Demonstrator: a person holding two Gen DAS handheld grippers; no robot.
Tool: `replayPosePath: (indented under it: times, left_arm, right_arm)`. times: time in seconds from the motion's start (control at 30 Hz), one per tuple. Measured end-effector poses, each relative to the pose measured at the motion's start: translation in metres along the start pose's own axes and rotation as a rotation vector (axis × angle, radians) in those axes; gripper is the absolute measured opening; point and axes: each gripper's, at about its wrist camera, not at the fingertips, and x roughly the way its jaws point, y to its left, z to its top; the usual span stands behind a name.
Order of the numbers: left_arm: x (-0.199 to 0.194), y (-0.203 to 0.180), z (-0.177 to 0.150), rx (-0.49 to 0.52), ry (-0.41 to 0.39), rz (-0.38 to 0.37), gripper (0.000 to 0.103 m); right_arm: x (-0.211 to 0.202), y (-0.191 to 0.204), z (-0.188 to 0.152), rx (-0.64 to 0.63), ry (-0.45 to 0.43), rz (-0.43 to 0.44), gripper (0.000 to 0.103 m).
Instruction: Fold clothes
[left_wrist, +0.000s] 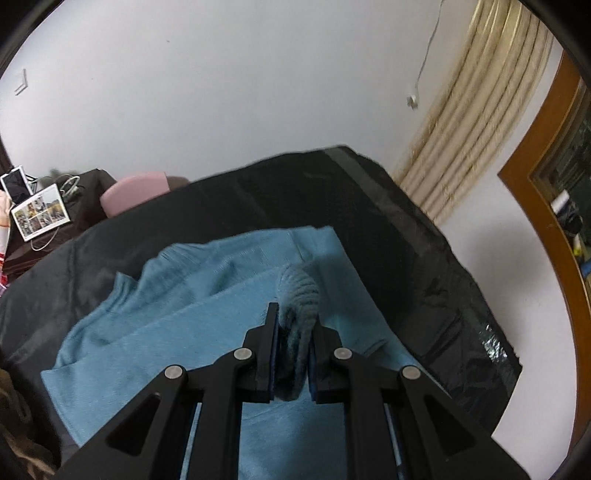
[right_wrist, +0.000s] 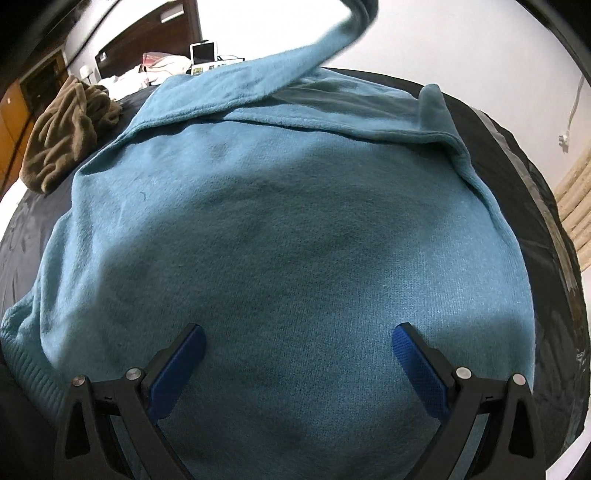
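Pinching the blue sweater, left gripper clamped; right gripper apart.

sweater: spread on the covered table
sleeve: raised over the sweater's far part
crumpled garment: far left of the sweater

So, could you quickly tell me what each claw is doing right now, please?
Left claw: shut on the ribbed cuff of the blue sweater.
Right claw: open, empty, over the sweater's body.
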Motion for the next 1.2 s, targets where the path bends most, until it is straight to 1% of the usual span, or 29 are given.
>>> replayPosePath:
  times: [0.07, 0.1, 0.17, 0.2, 0.23, 0.27, 0.3, 0.33, 0.47, 0.57, 0.63, 0.73, 0.8, 0.9, 1.0, 1.07, 1.13, 1.2]
  left_arm:
    - [0.012, -0.003, -0.001, 0.008, 0.026, -0.004, 0.014]
    - [0.018, -0.004, -0.001, 0.011, 0.04, -0.005, 0.017]
    - [0.029, -0.005, -0.001, 0.015, 0.072, -0.004, 0.033]
    - [0.033, -0.006, -0.001, 0.015, 0.086, -0.009, 0.049]
    - [0.035, -0.006, -0.002, 0.014, 0.093, -0.015, 0.061]
    - [0.035, -0.006, -0.003, 0.015, 0.094, -0.019, 0.066]
    - [0.035, -0.006, -0.004, 0.019, 0.098, -0.026, 0.075]
    - [0.036, -0.007, -0.004, 0.022, 0.101, -0.032, 0.079]
    - [0.028, 0.002, -0.005, 0.006, 0.083, -0.034, 0.079]
    - [0.014, 0.023, -0.011, -0.037, 0.049, -0.021, 0.079]
    - [0.003, 0.041, -0.017, -0.069, 0.025, -0.001, 0.079]
    - [-0.009, 0.073, -0.036, -0.1, 0.014, 0.064, 0.079]
    - [-0.012, 0.096, -0.054, -0.12, 0.028, 0.118, 0.078]
    - [-0.012, 0.123, -0.075, -0.174, 0.061, 0.154, 0.078]
    - [-0.011, 0.145, -0.094, -0.214, 0.08, 0.185, 0.078]
    - [-0.01, 0.156, -0.105, -0.226, 0.085, 0.208, 0.079]
    - [-0.003, 0.165, -0.113, -0.232, 0.101, 0.232, 0.078]
    - [0.001, 0.17, -0.119, -0.242, 0.115, 0.239, 0.078]
  right_arm:
    - [0.0, 0.001, 0.0, 0.004, -0.001, -0.002, 0.102]
    - [0.001, 0.001, 0.001, 0.005, -0.001, -0.003, 0.102]
    - [0.001, 0.001, 0.001, 0.007, 0.001, -0.004, 0.102]
    - [0.001, 0.001, 0.002, 0.008, 0.002, -0.005, 0.102]
    - [0.001, 0.002, 0.003, 0.008, 0.004, -0.005, 0.102]
    - [0.002, 0.002, 0.004, 0.009, 0.005, -0.005, 0.102]
    - [0.002, 0.002, 0.004, 0.009, 0.006, -0.006, 0.102]
    - [0.002, 0.002, 0.004, 0.01, 0.007, -0.006, 0.102]
    - [0.001, -0.001, 0.003, 0.009, 0.007, -0.005, 0.102]
    - [0.0, -0.003, 0.004, 0.003, 0.024, 0.001, 0.102]
    - [0.002, -0.006, 0.01, 0.001, 0.064, 0.029, 0.102]
    - [0.0, -0.026, 0.025, 0.082, 0.096, 0.119, 0.102]
    - [-0.007, -0.047, 0.046, 0.143, 0.057, 0.119, 0.102]
    - [-0.017, -0.077, 0.08, 0.217, -0.011, 0.108, 0.102]
    - [-0.017, -0.092, 0.128, 0.213, -0.08, 0.078, 0.102]
    - [-0.013, -0.094, 0.156, 0.188, -0.12, 0.049, 0.102]
    - [0.001, -0.089, 0.18, 0.149, -0.128, 0.046, 0.102]
    - [0.021, -0.088, 0.203, 0.117, -0.102, 0.05, 0.102]
